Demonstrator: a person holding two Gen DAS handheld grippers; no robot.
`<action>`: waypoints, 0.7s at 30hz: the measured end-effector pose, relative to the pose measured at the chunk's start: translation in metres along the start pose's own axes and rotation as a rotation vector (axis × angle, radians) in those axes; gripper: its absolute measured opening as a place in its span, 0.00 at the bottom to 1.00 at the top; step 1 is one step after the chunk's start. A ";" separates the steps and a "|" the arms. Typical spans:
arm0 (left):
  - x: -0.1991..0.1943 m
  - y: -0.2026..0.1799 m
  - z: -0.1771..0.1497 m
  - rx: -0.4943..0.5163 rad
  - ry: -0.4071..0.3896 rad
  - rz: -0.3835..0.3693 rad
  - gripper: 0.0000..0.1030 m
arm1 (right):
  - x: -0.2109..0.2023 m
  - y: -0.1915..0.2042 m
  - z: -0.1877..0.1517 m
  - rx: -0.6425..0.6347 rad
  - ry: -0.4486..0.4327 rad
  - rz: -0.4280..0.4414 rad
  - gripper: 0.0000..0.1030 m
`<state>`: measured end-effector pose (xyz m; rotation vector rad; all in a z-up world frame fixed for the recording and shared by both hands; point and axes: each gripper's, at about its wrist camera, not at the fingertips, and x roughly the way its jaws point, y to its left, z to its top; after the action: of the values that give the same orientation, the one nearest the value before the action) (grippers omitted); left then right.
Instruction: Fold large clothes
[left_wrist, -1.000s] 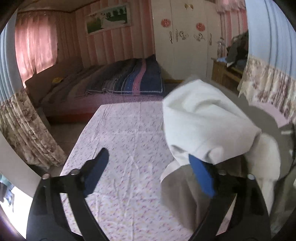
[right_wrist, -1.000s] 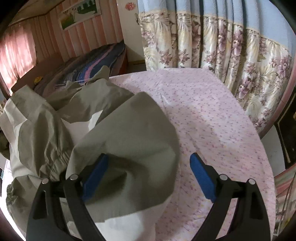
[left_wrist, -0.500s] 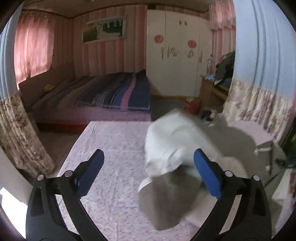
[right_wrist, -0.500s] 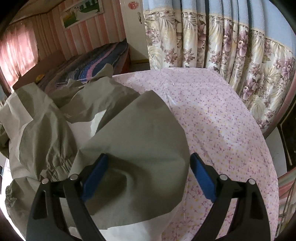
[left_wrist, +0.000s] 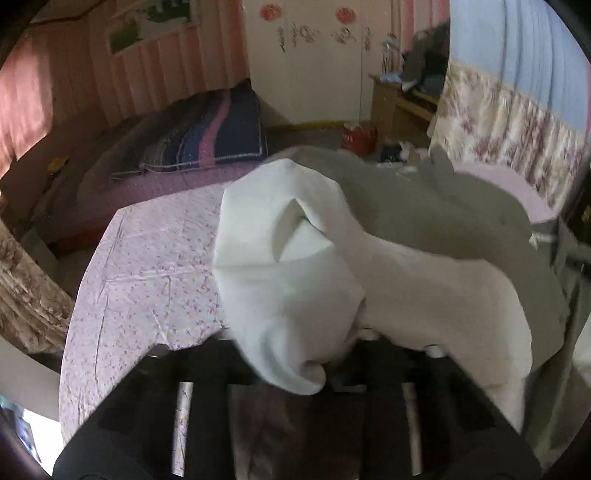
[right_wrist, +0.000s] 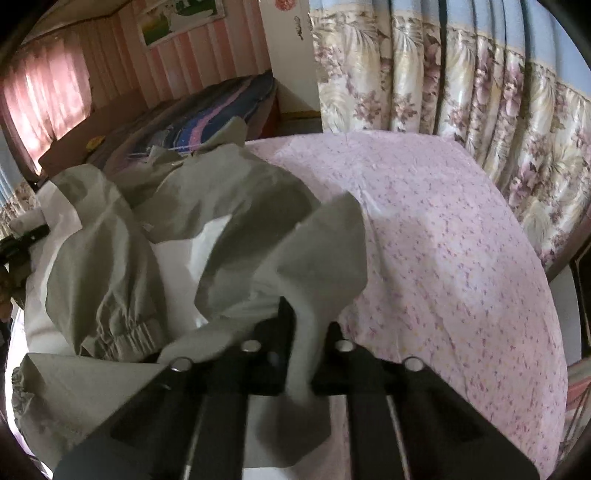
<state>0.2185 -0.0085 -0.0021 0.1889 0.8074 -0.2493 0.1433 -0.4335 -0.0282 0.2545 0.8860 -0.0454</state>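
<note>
A large grey jacket with a white lining (left_wrist: 295, 288) lies bunched on the pink floral table (left_wrist: 155, 266). My left gripper (left_wrist: 295, 354) is shut on a fold of the white lining, which drapes over and hides the fingertips. In the right wrist view the same jacket (right_wrist: 229, 221) is crumpled at the left of the table (right_wrist: 461, 258). My right gripper (right_wrist: 308, 332) is shut on a grey edge of the jacket, pinched between its black fingers (right_wrist: 286, 325). An elastic cuff (right_wrist: 122, 332) shows at the lower left.
Floral curtains (right_wrist: 461, 92) hang close behind the table's far right edge. A bed with a striped blanket (left_wrist: 199, 136) stands beyond the table. A wooden desk with clutter (left_wrist: 402, 99) and a white wardrobe (left_wrist: 310, 62) are at the back.
Both grippers were open above the jacket; now both have closed on its fabric. The left one dropped down onto the white lining, and the right one pinched the grey edge.
</note>
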 end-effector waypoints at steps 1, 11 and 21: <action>-0.001 0.001 0.000 0.002 -0.002 0.004 0.13 | -0.003 0.002 0.003 -0.017 -0.023 -0.022 0.03; -0.115 0.014 0.045 -0.031 -0.183 -0.011 0.06 | -0.097 0.008 0.108 -0.158 -0.372 -0.220 0.02; -0.029 0.019 0.045 -0.036 -0.073 0.042 0.20 | -0.032 -0.040 0.153 -0.105 -0.243 -0.227 0.11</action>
<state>0.2355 0.0021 0.0510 0.1624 0.7343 -0.2006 0.2336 -0.5107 0.0816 0.0473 0.6698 -0.2357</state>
